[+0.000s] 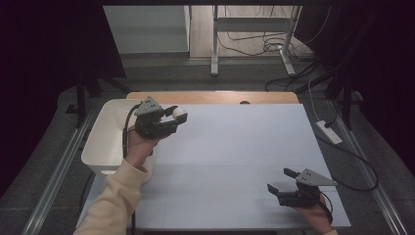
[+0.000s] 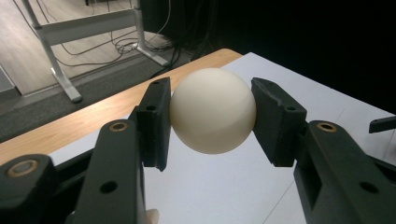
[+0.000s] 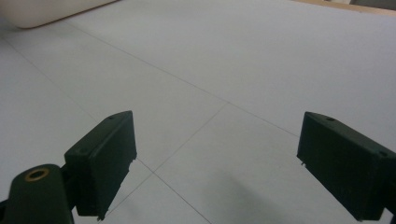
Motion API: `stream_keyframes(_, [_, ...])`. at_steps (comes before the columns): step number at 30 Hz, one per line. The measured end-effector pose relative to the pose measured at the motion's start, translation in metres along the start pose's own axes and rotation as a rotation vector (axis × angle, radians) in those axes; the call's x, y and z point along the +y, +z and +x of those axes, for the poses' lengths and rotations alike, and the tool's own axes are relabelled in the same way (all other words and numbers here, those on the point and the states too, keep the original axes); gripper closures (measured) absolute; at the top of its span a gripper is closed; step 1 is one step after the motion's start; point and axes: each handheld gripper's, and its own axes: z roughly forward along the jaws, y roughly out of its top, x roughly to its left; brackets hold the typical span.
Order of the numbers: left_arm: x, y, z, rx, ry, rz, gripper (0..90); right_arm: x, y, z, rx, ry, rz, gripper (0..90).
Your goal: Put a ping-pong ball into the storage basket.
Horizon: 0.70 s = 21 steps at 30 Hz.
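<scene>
High view: your left tongs (image 1: pixel 172 116) pinch the smooth cream ball (image 1: pixel 179 114) beside the white plastic bin (image 1: pixel 105 142); right tongs (image 1: pixel 282 179) rest spread. Next, carry it over and release.

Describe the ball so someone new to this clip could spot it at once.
Start at the white bin at the table's left edge. The left tongs hang beside its far right corner, shut on the ball. It is small, smooth, cream-coloured, and the one round thing there, held above the white tabletop.
</scene>
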Motion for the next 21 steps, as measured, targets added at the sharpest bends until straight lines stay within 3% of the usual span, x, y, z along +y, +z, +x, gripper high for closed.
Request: stream_keyframes(21, [-0.006,-0.021,0.020,0.061,-0.029,-0.008,51.0,0.000,0.000,0.000,-0.004,0.000,-0.001,11.6])
